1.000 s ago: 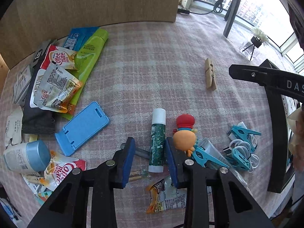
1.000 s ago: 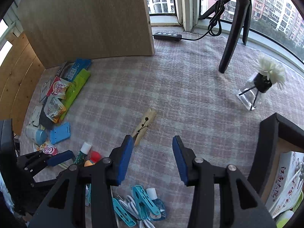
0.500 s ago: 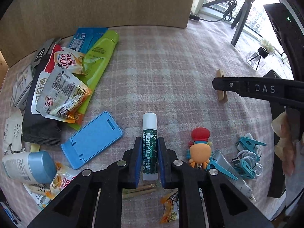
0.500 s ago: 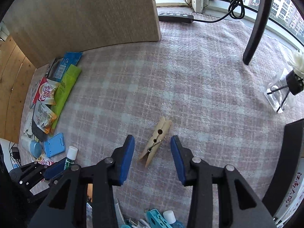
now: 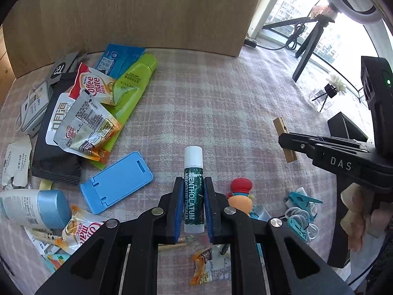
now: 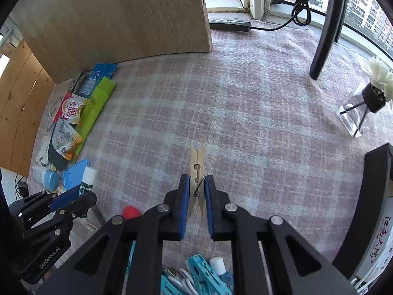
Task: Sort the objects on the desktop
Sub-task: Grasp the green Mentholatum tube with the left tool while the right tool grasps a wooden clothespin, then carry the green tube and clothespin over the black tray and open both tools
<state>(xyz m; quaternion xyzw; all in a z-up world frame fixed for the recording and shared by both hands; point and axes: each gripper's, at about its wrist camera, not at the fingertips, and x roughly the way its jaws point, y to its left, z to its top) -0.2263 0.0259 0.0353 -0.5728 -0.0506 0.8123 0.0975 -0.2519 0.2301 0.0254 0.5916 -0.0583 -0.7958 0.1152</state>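
Left gripper (image 5: 194, 205): jaws closed on lip balm stick (image 5: 193, 189), pads pressing both sides of its green label; white cap sticks out fwd past the fingertips, bottom end sits between the pads.

Right gripper (image 6: 197, 196): fully closed on wooden clothespin (image 6: 197, 172), clamped at the spring end; nose of the pin pointing fwd, away from the camera. In the left view the same pin shows at the tip of the right gripper, over the cloth.

Surface: pink/grey checked cloth (image 5: 221, 103), wood board (image 5: 137, 9) standing at the back edge.

Left side of cloth, piled: green tube (image 5: 132, 93), blue sachet (image 5: 118, 56), coffee creamer packets (image 5: 93, 123) overlapping a black pouch (image 5: 52, 152). Blue phone stand (image 5: 116, 182) lies flat, just left of the lip balm. Bottle w/ blue cap (image 5: 36, 207) on its side, near left edge.

Right of lip balm: small orange toy w/ red hat (image 5: 240, 196), partly behind the left gripper's finger. Further right: teal clips (image 5: 298, 200) tangled w/ white cable.

Far right: tripod (image 5: 309, 49), small vase w/ white flower (image 6: 363, 113), black box (image 5: 346, 127).
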